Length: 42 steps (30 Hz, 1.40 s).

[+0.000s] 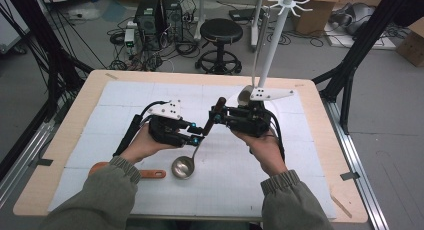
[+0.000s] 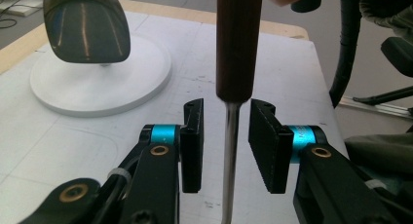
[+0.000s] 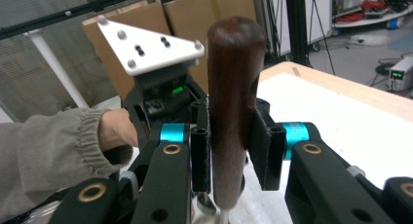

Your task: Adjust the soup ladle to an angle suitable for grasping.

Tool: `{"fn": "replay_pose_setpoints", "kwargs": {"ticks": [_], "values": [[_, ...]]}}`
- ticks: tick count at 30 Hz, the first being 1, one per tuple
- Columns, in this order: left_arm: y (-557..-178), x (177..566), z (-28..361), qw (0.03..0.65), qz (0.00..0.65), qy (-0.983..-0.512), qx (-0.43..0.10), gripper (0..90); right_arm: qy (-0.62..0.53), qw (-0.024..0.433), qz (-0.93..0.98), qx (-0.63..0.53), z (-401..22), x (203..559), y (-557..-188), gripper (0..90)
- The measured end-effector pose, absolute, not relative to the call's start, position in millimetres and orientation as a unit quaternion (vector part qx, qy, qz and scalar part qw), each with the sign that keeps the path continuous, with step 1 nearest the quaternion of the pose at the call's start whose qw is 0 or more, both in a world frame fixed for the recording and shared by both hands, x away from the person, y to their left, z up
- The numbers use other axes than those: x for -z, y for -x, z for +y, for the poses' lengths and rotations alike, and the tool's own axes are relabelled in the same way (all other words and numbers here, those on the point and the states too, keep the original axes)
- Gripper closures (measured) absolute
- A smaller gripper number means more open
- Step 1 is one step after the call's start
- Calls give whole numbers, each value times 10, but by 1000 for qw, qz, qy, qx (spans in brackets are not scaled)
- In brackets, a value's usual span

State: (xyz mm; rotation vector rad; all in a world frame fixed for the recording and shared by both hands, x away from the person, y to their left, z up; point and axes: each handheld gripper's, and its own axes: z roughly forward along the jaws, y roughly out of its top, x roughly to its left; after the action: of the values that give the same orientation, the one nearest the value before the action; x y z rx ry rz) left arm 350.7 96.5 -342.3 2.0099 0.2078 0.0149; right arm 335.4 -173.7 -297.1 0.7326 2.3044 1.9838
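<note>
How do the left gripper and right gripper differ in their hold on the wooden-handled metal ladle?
The right gripper clamps the wooden-handled metal ladle at its dark handle; the left gripper stands open around the thin steel shaft, pads apart from it. Both are hand-held above the white mat.

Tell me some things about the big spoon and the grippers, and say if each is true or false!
1. The right gripper squeezes the ladle's brown wooden handle. True.
2. The left gripper pinches the ladle's metal stem tight. False: the stem runs between its jaws with a gap on each side.
3. The ladle's bowl hangs down near the white mat. True.
4. The white rack lies flat on its side. False: it stands upright on its round base.
5. An orange-handled tool lies on the mat by the person's left sleeve. True.
</note>
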Motion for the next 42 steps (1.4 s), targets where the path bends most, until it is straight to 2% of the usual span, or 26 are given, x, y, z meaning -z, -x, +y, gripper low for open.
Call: {"fn": "replay_pose_setpoints", "kwargs": {"ticks": [20, 26, 31, 36, 42], "values": [[-3413, 3457, 893, 546, 56, -835, 37, 668, -180, -9, 737, -652, -1636, 2821, -3311, 727], [-3397, 3503, 962, 560, 63, -825, 37, 790, -166, -18, 737, -655, -1563, 2806, -3314, 728], [-3368, 3524, 1026, 561, 72, -824, 24, 835, -163, -23, 741, -652, -1506, 2813, -3321, 721], [-3340, 3532, 1063, 561, 86, -823, 11, 841, -163, -12, 744, -648, -1459, 2809, -3307, 711], [-3317, 3541, 1070, 558, 109, -823, -2, 842, -173, 32, 742, -647, -1409, 2777, -3247, 640]]}}
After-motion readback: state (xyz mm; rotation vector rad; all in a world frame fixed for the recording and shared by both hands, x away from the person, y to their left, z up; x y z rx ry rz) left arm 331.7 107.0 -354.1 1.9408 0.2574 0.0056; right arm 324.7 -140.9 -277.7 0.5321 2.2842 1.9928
